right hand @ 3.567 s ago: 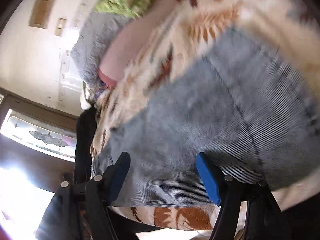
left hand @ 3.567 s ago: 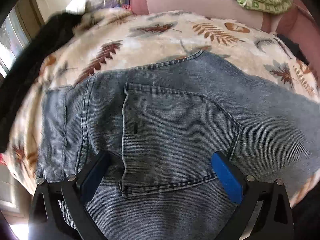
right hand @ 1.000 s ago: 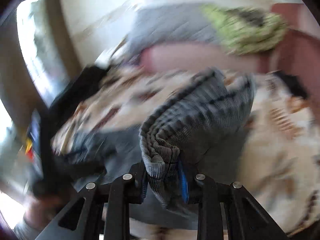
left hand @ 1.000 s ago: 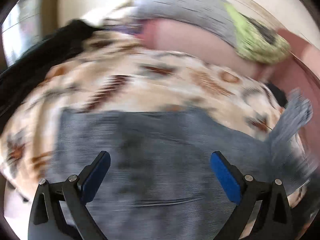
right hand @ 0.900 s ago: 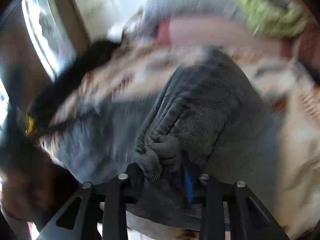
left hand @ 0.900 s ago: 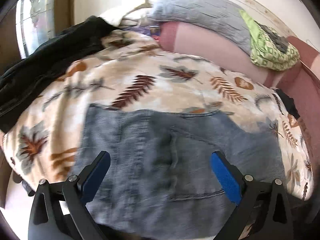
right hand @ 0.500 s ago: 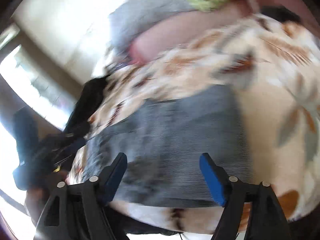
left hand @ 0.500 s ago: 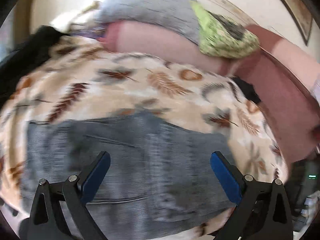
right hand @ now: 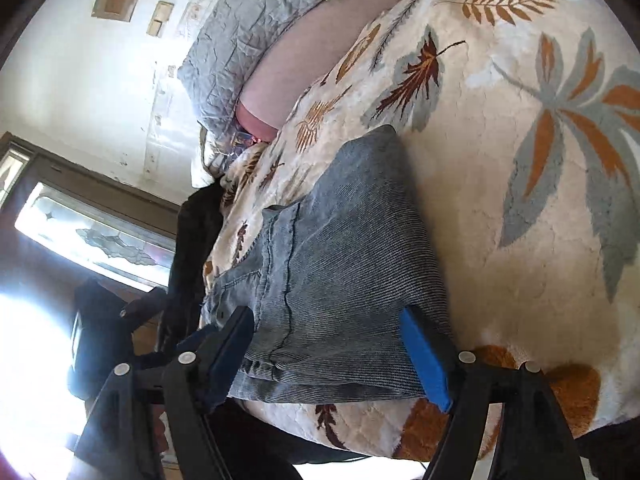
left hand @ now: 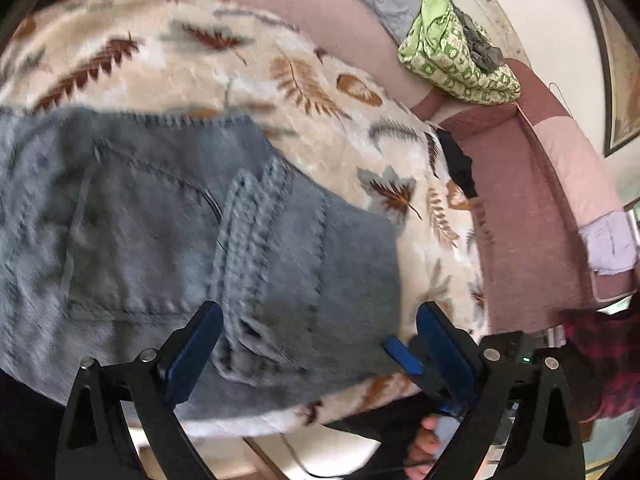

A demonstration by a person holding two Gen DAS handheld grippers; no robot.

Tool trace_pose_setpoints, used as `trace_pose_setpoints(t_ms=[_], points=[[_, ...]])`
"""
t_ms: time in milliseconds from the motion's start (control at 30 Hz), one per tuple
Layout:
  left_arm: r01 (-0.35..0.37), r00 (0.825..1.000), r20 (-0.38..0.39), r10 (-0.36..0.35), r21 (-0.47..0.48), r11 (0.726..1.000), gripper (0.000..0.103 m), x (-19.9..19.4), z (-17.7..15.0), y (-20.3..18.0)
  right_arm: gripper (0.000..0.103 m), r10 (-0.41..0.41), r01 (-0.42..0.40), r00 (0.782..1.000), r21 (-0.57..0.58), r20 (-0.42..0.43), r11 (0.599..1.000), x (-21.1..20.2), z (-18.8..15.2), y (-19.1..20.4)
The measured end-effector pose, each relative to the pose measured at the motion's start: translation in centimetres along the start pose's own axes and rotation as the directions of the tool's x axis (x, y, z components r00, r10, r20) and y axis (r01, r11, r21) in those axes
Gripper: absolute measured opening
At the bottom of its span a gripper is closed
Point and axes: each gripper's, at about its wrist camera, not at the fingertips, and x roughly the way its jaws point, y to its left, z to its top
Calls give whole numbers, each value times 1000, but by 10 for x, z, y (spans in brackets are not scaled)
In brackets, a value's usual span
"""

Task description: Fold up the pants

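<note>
Folded blue-grey corduroy pants [left hand: 168, 236] lying flat on a leaf-print blanket [left hand: 280, 76] over a pink sofa [left hand: 532, 208], near the blanket's front edge. Stitched back pocket facing up, a thick ribbed fold laid across the top layer, seams and hems stacked along one side. Motion-blurred in the left wrist view, sharp in the right wrist view [right hand: 344, 264].

Left gripper [left hand: 316, 344] angled downward above the pants, fingers spread wide, nothing between them. Right gripper [right hand: 332, 352] low over the pants' near edge, rolled sideways, fingers just opened wide and empty, denim beneath but not pinched. Green patterned cloth [left hand: 456, 60] on the sofa back.
</note>
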Motion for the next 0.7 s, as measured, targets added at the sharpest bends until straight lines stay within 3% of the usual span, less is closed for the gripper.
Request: trace_pose_setpoints(t_ms=[67, 133, 267, 333, 467, 500, 533, 567, 600, 700], points=[[-11, 999, -46, 9, -44, 999, 93, 13, -1, 3, 78, 26, -26, 1000, 13, 1, 1000, -2, -1, -4], [-22, 997, -79, 15, -96, 995, 81, 17, -7, 5, 78, 41, -41, 999, 19, 2, 999, -4, -1, -5], [-18, 998, -64, 12, -100, 995, 79, 12, -16, -1, 78, 47, -48, 999, 23, 6, 999, -4, -1, -6], [-91, 994, -67, 84, -100, 991, 79, 21, -12, 3, 78, 47, -47, 999, 27, 7, 999, -3, -1, -5], [-117, 991, -77, 106, -141, 983, 79, 28, -12, 15, 78, 57, -57, 998, 27, 8, 998, -5, -3, -6], [-124, 991, -73, 115, -137, 983, 70, 28, -12, 14, 78, 58, -58, 998, 26, 9, 998, -5, -3, -6], [-155, 987, -69, 148, -119, 981, 41, 28, -12, 13, 78, 58, -58, 998, 25, 9, 998, -5, -3, -6], [-205, 977, -71, 199, -100, 974, 22, 28, -12, 12, 78, 55, -55, 998, 22, 9, 998, -5, -3, -6], [-228, 973, -68, 222, -92, 969, 13, 28, -12, 16, 78, 53, -53, 999, 19, 8, 998, -4, -3, -6], [-234, 971, -67, 229, -80, 969, 12, 26, -19, 21, 78, 43, -43, 999, 12, 2, 999, -4, -3, -3]])
